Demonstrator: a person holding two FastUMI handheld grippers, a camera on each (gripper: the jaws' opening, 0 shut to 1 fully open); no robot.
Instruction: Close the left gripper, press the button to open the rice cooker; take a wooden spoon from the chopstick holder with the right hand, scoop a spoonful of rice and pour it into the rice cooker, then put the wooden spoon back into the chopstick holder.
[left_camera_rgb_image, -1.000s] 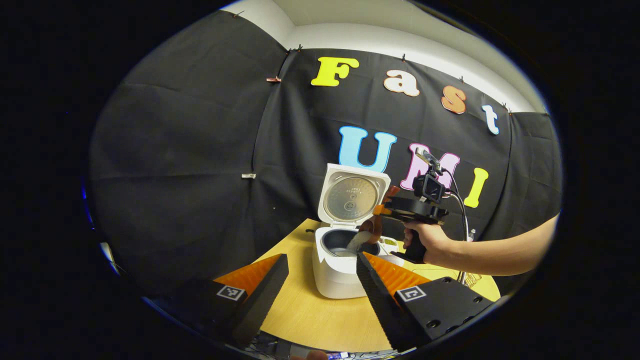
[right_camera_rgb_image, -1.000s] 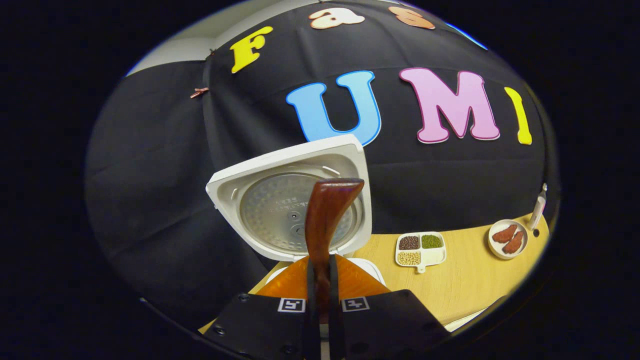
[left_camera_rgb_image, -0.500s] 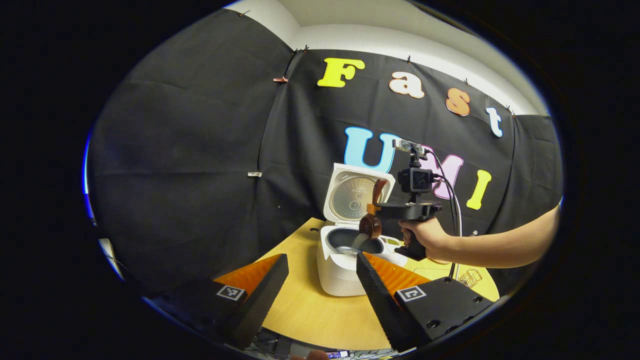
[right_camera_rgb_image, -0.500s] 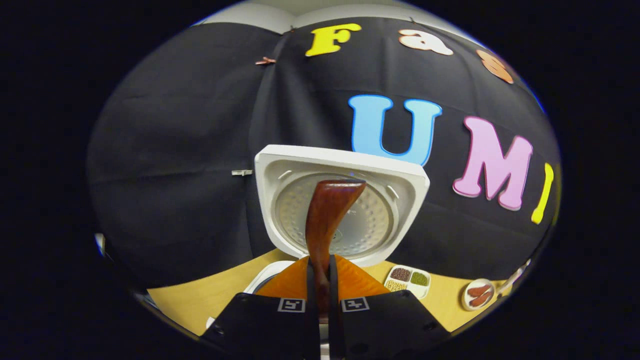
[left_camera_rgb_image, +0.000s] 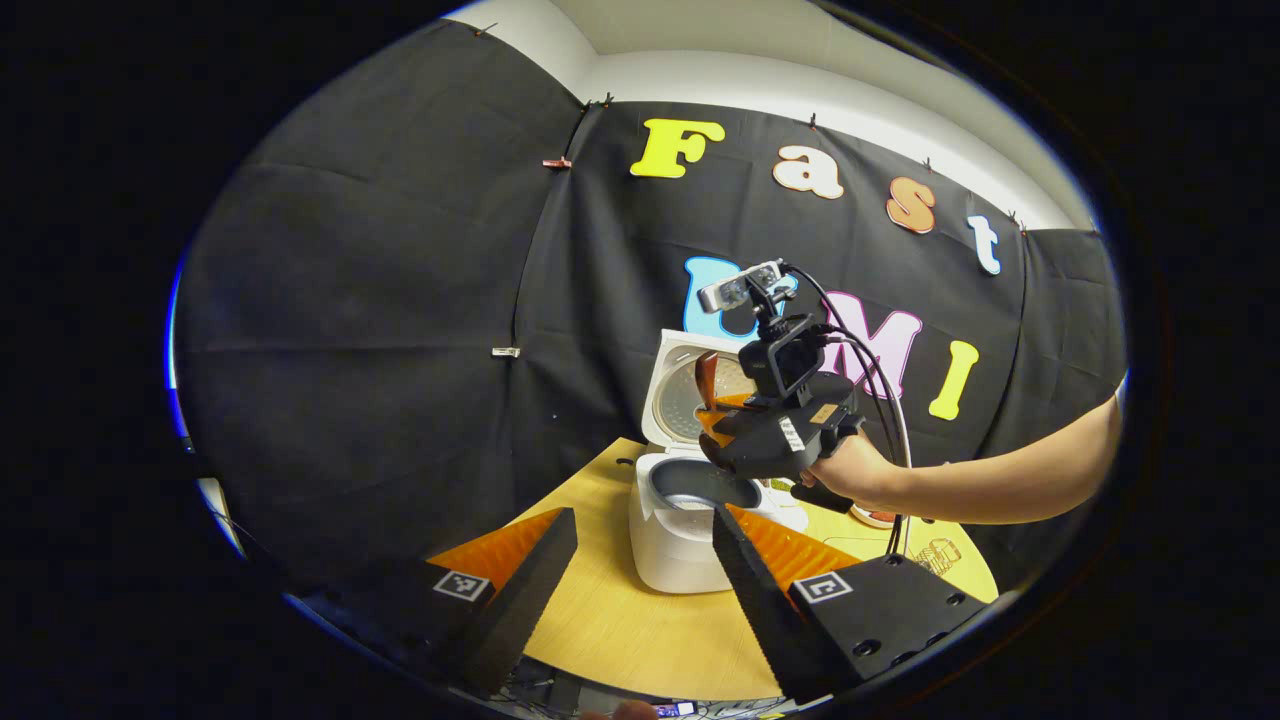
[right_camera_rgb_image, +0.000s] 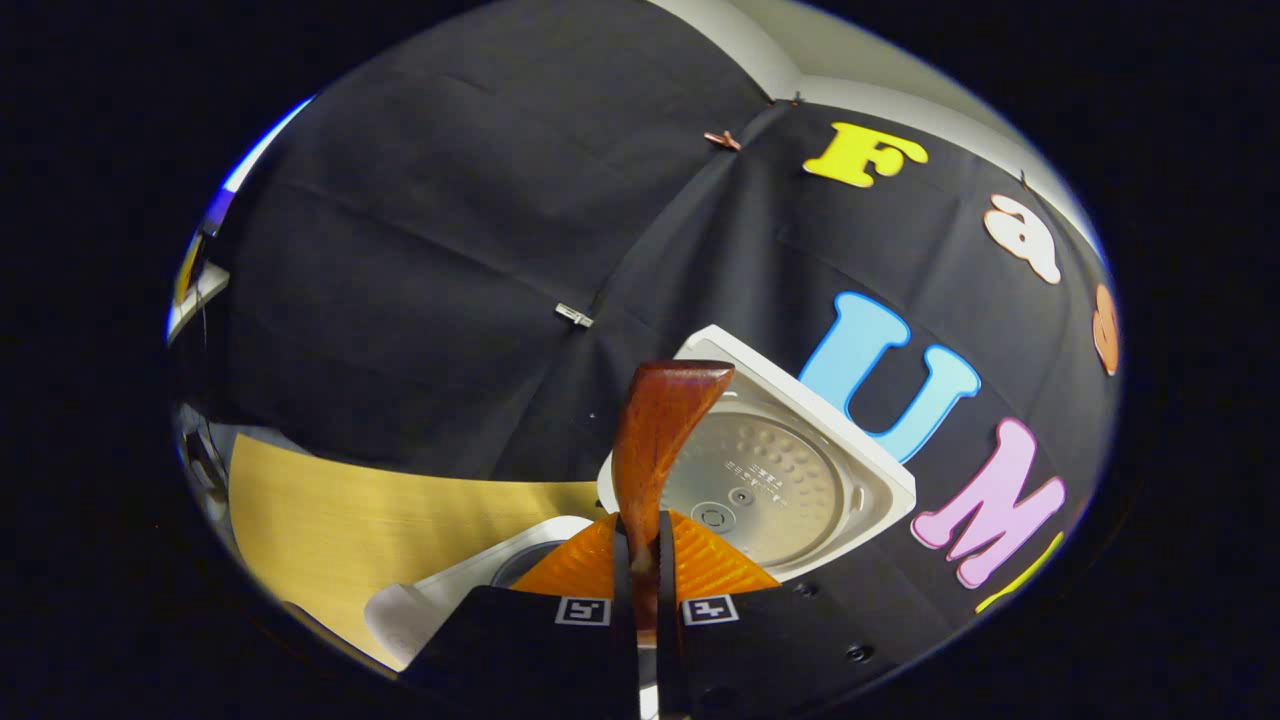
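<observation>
The white rice cooker stands on the wooden table with its lid up and the dark inner pot showing. A hand holds my right gripper just above the pot, rolled over to one side. It is shut on the brown wooden spoon, whose handle end sticks up past the fingers; the spoon's bowl is hidden. In the right gripper view, the right gripper points at the tilted lid and the cooker's rim. My left gripper hangs open in front of the cooker, holding nothing.
A wire holder and a small dish stand on the table behind the person's forearm, right of the cooker. Bare tabletop lies to the cooker's left in the right gripper view. The black cloth wall stands close behind.
The right gripper has risen a little and rolled over above the pot, turning the spoon with it. The stream of rice seen earlier is gone. The left gripper has hardly moved.
</observation>
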